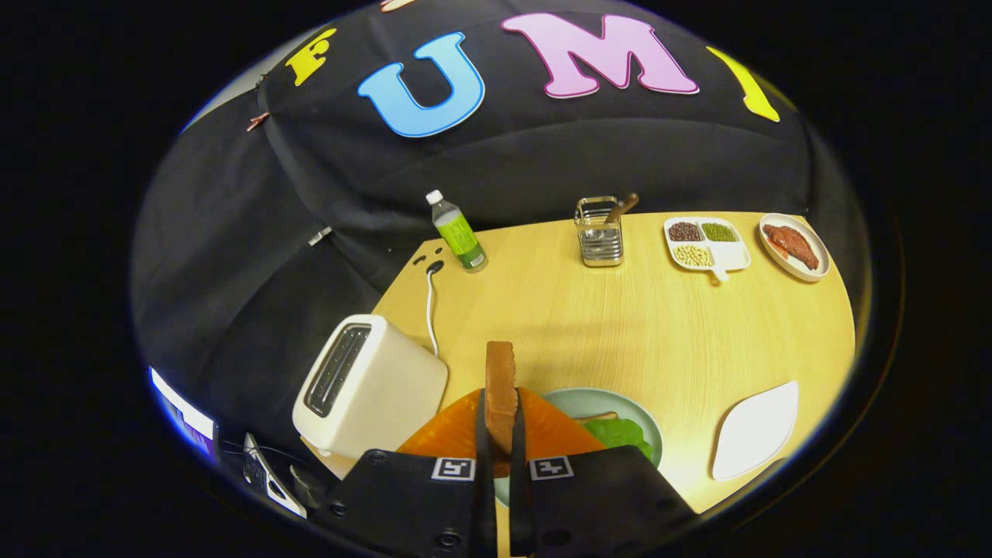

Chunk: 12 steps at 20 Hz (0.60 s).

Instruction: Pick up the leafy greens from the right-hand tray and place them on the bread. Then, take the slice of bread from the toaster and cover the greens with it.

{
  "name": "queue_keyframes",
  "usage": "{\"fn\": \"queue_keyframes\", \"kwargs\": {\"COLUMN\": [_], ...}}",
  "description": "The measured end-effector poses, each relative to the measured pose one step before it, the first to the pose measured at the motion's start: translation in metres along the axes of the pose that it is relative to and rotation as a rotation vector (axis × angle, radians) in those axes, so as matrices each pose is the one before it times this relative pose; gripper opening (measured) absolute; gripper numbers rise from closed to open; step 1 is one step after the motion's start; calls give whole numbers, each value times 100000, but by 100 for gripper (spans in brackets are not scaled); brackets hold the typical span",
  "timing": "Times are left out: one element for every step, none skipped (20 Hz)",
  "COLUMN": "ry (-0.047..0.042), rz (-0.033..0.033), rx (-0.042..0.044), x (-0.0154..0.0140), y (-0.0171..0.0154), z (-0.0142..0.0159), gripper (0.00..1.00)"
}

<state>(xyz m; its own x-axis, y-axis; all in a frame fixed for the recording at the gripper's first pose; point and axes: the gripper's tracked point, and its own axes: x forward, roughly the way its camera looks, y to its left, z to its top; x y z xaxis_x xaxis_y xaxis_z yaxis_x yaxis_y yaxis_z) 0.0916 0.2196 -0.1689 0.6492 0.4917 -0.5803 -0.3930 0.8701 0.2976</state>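
Observation:
My gripper [500, 422] is shut on a slice of toasted bread [500, 387], which stands on edge between the two fingers and pokes out ahead of them. Just below and to the right of the fingers lies a pale green plate [597, 401] with leafy greens [620, 432] on it and a strip of bread [597, 417] showing at their far side. A white toaster [368, 384] sits left of the fingers, its slots dark. An empty white tray [756, 430] rests to the right of the plate.
Beyond the fingers on the wooden table [620, 325] are a green-labelled bottle [459, 232], a metal utensil holder [601, 232], a divided dish of beans [705, 244] and a plate of meat [792, 246]. The toaster's white cord [428, 310] runs back to the table's edge.

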Motion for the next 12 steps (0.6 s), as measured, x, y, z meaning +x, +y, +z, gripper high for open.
{"fn": "queue_keyframes", "kwargs": {"ry": [1877,2491,2033,1361,1140,563,377,-501,-478,481,1020,533], "rz": [479,1259,807,-339,-919,-1908,-1543,-1242,-1773,-3276,-696,-423], "rx": [2204,2908,1783,192,-1343,-1535,-705,330,-389,-1289,-761,74], "x": [208,165,126,180,146,212,116,-82,220,47,184,20], "y": [-483,-231,-276,-574,-712,-744,-715,-503,-706,-1215,-569,-289], "z": [-846,-954,-824,-558,-493,-438,-398,-2,-76,-65,-346,-308], "gripper": [11,11,11,11,11,11,11,12,15,20,24,29]}}
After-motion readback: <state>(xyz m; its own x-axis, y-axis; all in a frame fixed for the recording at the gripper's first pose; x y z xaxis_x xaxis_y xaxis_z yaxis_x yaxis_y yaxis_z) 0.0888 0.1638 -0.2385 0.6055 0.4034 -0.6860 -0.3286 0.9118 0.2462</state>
